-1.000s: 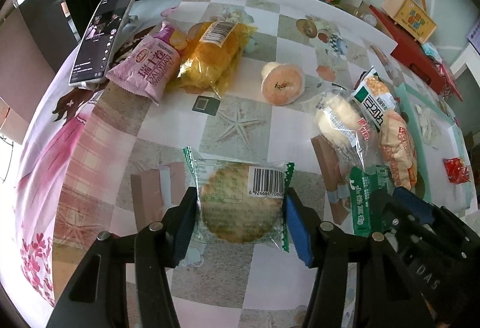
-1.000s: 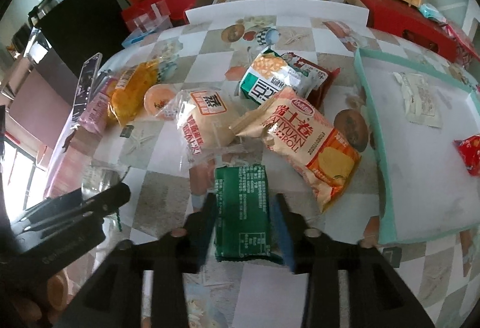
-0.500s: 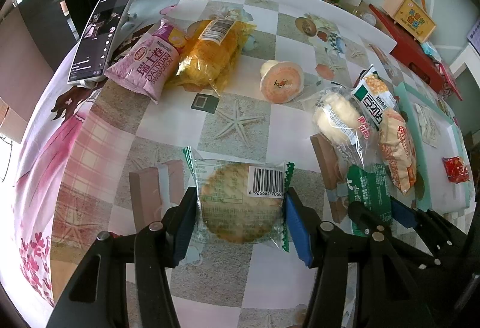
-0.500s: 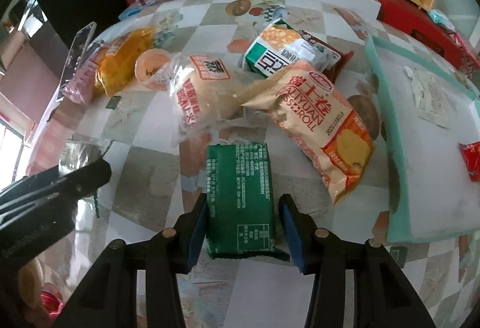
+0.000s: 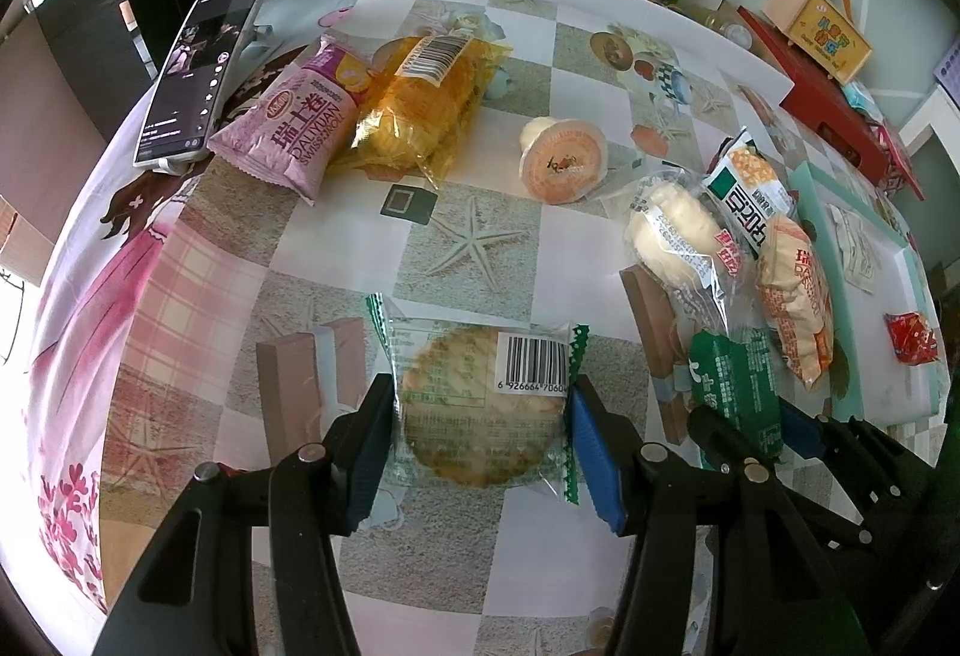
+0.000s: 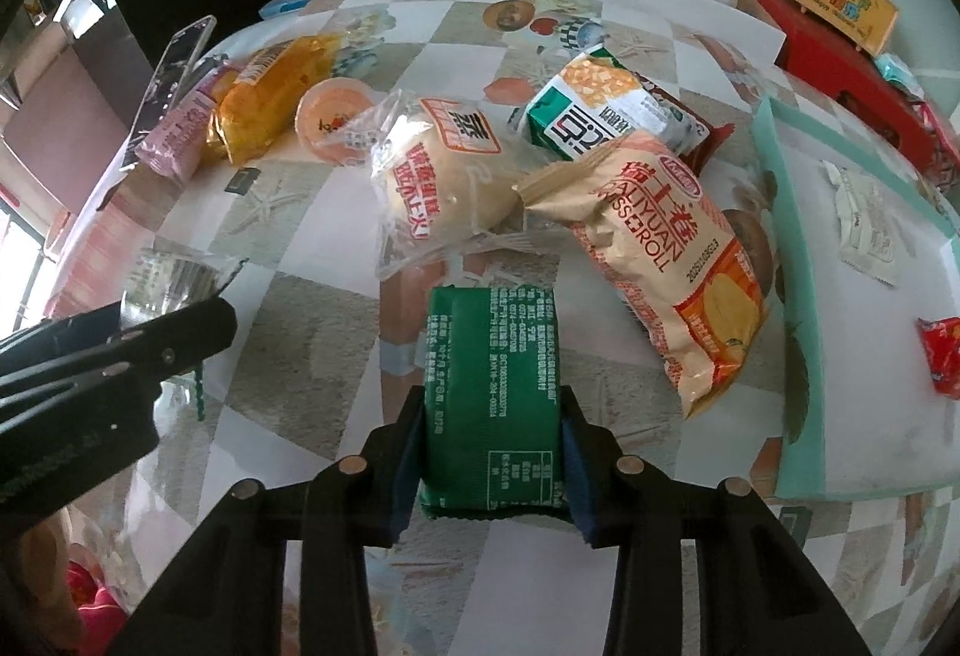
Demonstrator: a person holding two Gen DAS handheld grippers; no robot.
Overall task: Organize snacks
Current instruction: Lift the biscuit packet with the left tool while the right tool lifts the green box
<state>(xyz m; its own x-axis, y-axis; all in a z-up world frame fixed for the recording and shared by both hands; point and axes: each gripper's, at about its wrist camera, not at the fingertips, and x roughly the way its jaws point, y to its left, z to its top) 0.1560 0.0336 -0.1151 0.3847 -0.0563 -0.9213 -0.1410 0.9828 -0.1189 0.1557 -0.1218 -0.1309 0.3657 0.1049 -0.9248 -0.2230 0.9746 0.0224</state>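
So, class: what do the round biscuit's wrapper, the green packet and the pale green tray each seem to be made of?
Biscuit wrapper: clear glossy plastic film, since the biscuit shows through and it glints. Green packet: opaque printed film or foil, probably plastic; creased, with a slight sheen. Tray: looks like matte moulded plastic, though foam cannot be ruled out.

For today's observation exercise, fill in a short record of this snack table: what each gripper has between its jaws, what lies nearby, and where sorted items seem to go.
left gripper: jaws on either side of the round biscuit packet, pads at its wrapper edges
right gripper: jaws have just been closing, now pressed on the green packet
beside green packet: orange swiss roll bag, steamed bun pack
far side: pink swiss roll bag, yellow bag, phone
likely drop area: teal-edged tray, holding a red wrapper
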